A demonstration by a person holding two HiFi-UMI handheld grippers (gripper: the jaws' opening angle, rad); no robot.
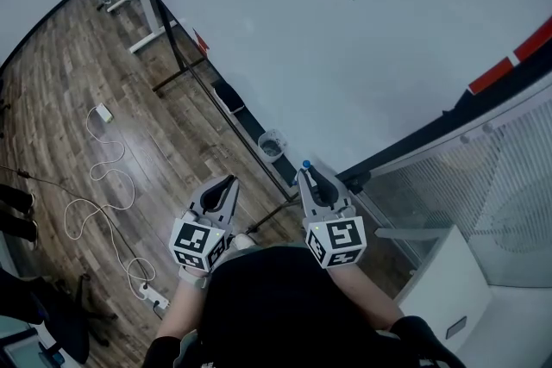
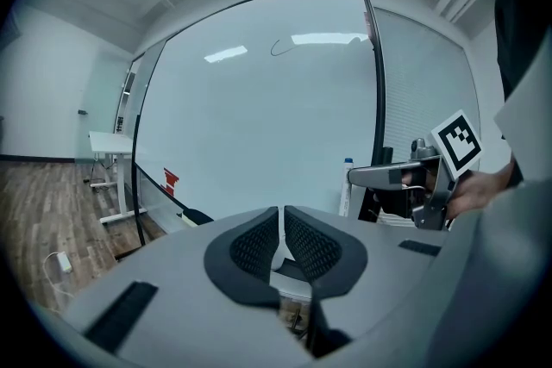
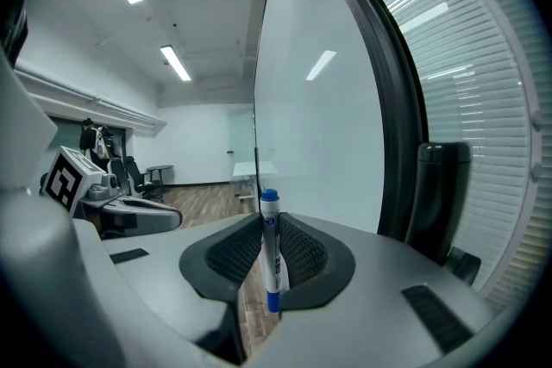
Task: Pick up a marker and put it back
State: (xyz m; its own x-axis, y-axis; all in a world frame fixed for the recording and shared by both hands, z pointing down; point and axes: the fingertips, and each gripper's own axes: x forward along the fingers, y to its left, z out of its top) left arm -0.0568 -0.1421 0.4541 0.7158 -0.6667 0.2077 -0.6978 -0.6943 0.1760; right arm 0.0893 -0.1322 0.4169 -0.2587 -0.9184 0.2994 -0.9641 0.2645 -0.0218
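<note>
Large white whiteboard [image 1: 388,30] in a black frame, over brown wood-plank floor [image 1: 78,82]. Before it, side by side and tipped slightly downward: grey two-jaw left gripper [image 1: 228,183], jaws drawn together with nothing between; grey two-jaw right gripper [image 1: 309,175], jaws clamped on a slim white marker [image 3: 270,250] with blue cap. Forearms mostly cut off behind the dark torso in head view; only the marker's cap discernible there. Marker upright between the right pads, cap above the fingertips, blue end below.
</note>
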